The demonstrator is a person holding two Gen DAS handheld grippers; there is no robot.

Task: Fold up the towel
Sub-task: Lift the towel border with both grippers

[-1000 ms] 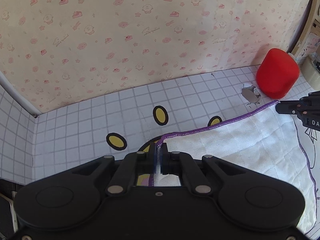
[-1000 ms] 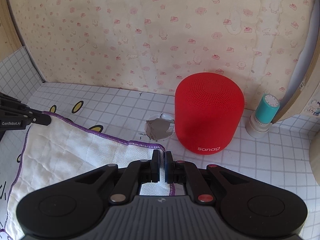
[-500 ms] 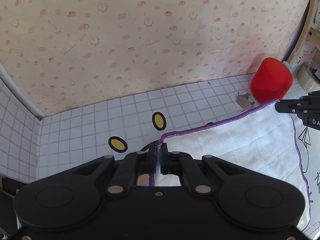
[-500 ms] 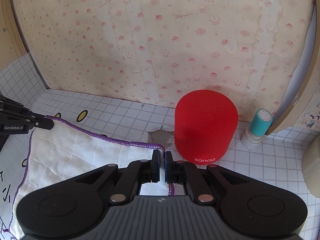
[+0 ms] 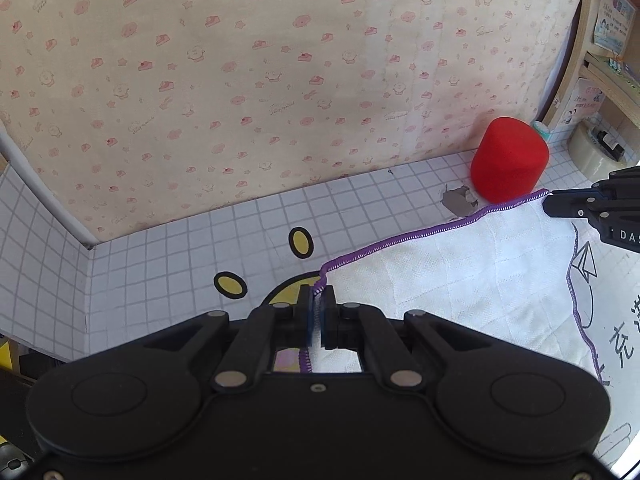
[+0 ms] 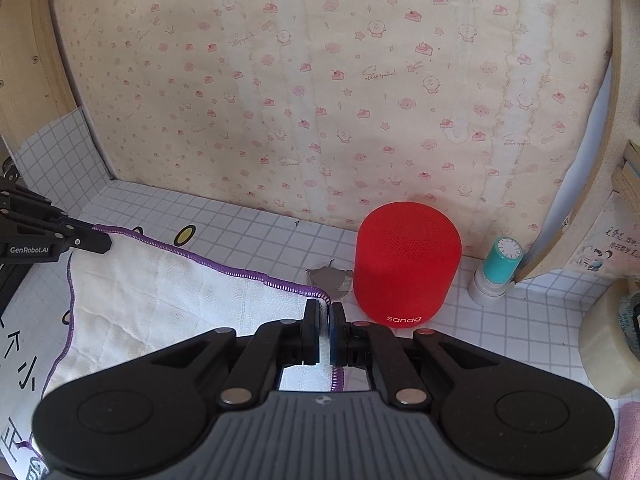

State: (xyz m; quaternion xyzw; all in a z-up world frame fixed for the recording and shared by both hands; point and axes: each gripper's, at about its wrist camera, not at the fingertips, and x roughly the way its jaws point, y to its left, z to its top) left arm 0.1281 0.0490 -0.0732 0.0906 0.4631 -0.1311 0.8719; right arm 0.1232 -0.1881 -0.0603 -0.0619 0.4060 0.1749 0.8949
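We see the left gripper [image 5: 319, 309] and right gripper [image 6: 326, 318] each pinching a towel [image 5: 460, 276] corner, its purple edge apparently lifted off the tabletop [image 5: 200, 248].

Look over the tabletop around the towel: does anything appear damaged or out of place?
Yes. The grid-patterned table covering is torn beside the red speaker: a ragged patch exposes grey underneath, near the towel corner.

Right gripper [image 6: 326, 312] clamped on one purple-stitched corner of the white towel [image 6: 172, 300]. Left gripper [image 6: 94, 240] pinches the opposite corner at far left. Hem taut between them. Red speaker [image 6: 406, 262] just beside the right corner, teal timer [image 6: 498, 270] beyond it
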